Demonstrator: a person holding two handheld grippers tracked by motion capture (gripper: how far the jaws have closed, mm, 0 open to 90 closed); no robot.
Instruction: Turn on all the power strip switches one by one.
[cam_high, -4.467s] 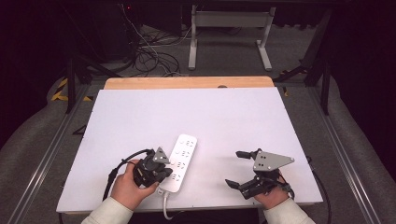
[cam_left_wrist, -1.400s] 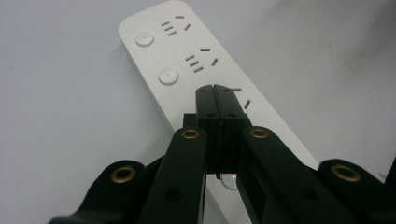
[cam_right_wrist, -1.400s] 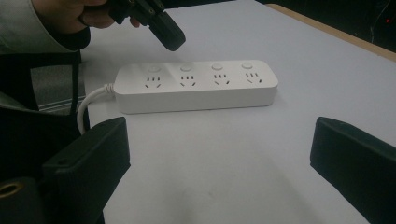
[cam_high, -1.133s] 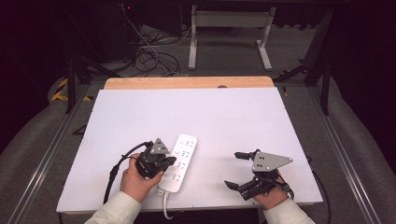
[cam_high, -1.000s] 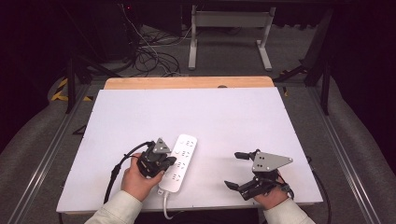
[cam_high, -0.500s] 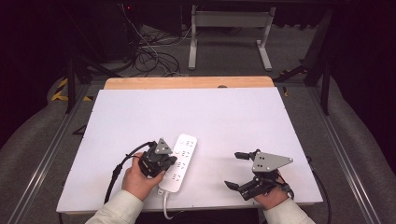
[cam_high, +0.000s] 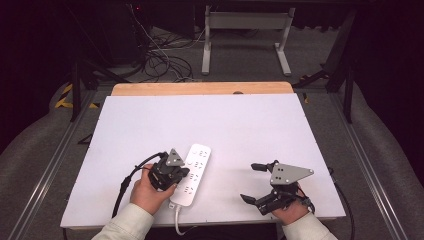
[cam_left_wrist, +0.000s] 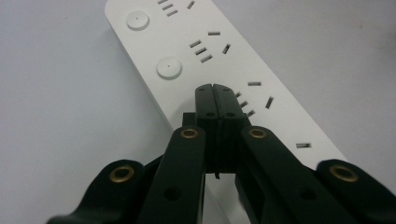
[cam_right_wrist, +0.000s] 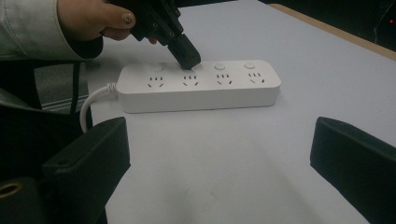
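Note:
A white power strip (cam_high: 192, 173) with several sockets and round buttons lies near the table's front edge, its cord running off the front. My left gripper (cam_high: 181, 173) is shut with nothing between its jaws, and its closed tip rests on the power strip (cam_left_wrist: 201, 51) at the row of buttons. In the right gripper view the left gripper (cam_right_wrist: 189, 59) presses down at the second button from the cord end of the power strip (cam_right_wrist: 233, 88). My right gripper (cam_high: 254, 182) is open on the table right of the strip, with nothing in it.
The white tabletop (cam_high: 210, 125) has a wooden strip (cam_high: 200, 88) along its far edge. Cables (cam_high: 160, 60) and a metal stand (cam_high: 245, 35) lie on the floor beyond. The left gripper's black cable (cam_high: 127, 177) loops at the front left.
The left gripper has shifted slightly toward the strip and now rests its closed tip on it. The right gripper has stayed in place.

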